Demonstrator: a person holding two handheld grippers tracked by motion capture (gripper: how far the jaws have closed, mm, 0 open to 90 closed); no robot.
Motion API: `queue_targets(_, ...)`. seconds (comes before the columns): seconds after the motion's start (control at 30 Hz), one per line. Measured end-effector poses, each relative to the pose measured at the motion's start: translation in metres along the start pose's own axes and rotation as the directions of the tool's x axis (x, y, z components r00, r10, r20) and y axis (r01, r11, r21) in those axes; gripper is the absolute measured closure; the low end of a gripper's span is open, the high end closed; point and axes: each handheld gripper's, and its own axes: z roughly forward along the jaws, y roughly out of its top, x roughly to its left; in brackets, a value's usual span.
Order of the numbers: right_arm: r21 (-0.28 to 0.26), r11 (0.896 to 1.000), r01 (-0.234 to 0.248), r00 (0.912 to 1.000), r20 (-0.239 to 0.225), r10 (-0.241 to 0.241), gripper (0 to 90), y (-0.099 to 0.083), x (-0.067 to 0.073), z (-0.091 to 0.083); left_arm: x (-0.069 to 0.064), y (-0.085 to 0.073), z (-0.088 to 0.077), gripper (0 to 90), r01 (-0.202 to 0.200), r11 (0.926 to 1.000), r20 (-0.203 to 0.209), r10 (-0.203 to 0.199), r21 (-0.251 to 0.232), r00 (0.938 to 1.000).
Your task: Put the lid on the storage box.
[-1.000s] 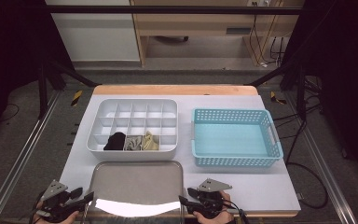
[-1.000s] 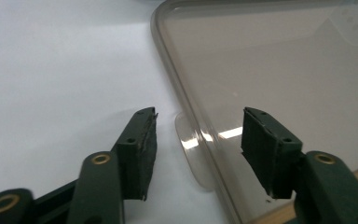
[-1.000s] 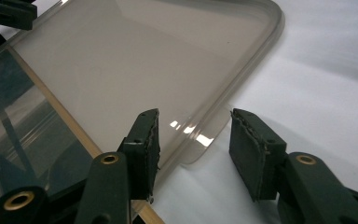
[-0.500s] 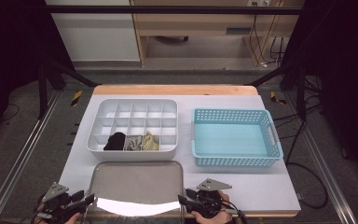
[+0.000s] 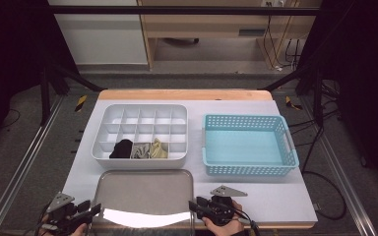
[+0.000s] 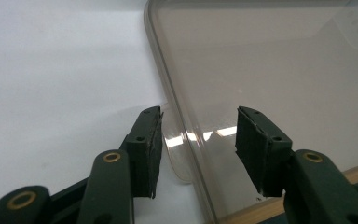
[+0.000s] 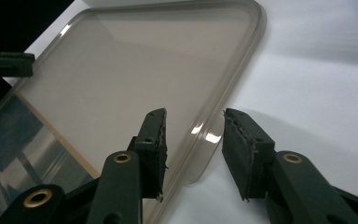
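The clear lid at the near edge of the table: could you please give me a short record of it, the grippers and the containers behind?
lid: clear lid flat on the white table, near edge
left gripper: jaws astride lid's left rim, closing, not yet pressing
right gripper: jaws astride lid's right rim, closing, not yet pressing
organizer: white divided box, three rolled socks in its front row
basket: blue basket, empty

High view looks down; both gripper views closely share the lid (image 5: 145, 194).
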Motion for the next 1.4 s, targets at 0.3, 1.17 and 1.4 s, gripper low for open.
queue_targets(0.3,-0.009,0.999,-0.046,0.9984,-0.032,0.046,60.5,0.0000,-0.0047,-0.0002,0.0008,-0.0003,-0.0003,50.2,0.002,1.0000,0.004,-0.002,-0.002,1.0000)
queue_targets(1.17,-0.057,0.972,-0.226,0.9726,-0.069,0.222,66.0,-0.0022,-0.0077,-0.0052,-0.0011,-0.0002,0.0003,48.9,-0.001,1.0000,-0.006,0.001,-0.001,1.0000)
queue_targets(1.4,-0.068,0.973,-0.221,0.9737,-0.073,0.216,62.7,-0.0023,-0.0093,-0.0018,-0.0012,-0.0002,0.0003,49.0,-0.001,1.0000,-0.007,0.001,-0.002,1.0000)
